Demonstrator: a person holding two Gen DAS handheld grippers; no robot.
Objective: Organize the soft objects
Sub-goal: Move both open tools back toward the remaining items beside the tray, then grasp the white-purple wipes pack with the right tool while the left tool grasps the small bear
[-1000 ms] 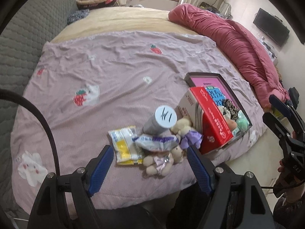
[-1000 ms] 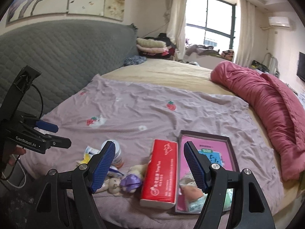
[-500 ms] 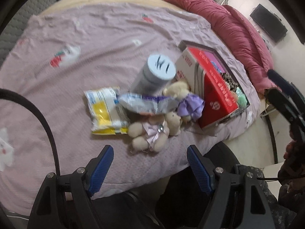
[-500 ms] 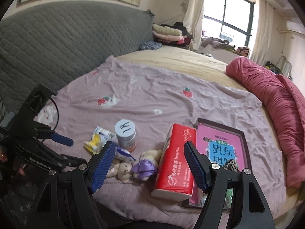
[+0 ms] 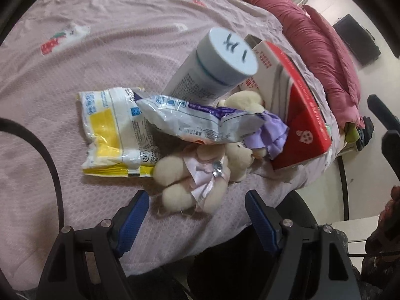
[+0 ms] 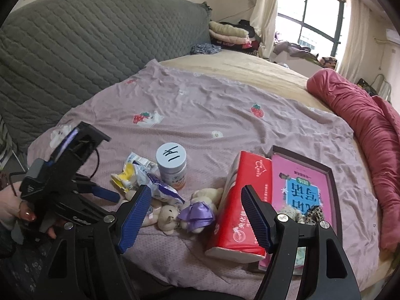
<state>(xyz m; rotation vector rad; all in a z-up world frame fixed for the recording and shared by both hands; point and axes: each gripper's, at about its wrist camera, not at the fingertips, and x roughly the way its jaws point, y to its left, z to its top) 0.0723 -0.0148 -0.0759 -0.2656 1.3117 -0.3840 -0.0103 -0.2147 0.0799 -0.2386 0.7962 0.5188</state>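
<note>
A: Jaws on the left gripper (image 5: 197, 208) stand wide with nothing between them, just above the bear in the pink dress (image 5: 200, 172) at the near edge of the bed (image 5: 125, 50).

B: And the right gripper (image 6: 196, 215)?

A: Wide too, holding nothing, above the bear in the purple dress (image 6: 197, 212).

B: Where do the bears lie?

A: Side by side on the pink sheet, touching. A crumpled white and purple packet (image 5: 197, 122) rests over them, with a yellow packet (image 5: 112, 132) just to its left.

B: Behind them?

A: A white canister (image 5: 215, 67) with a marked lid stands upright. Right of it is a red tissue pack (image 6: 242, 207) on its edge, leaning against a dark tray (image 6: 330, 175) that holds a pink book and some soft items. Farther back lies a rolled red quilt (image 6: 362, 125).
</note>
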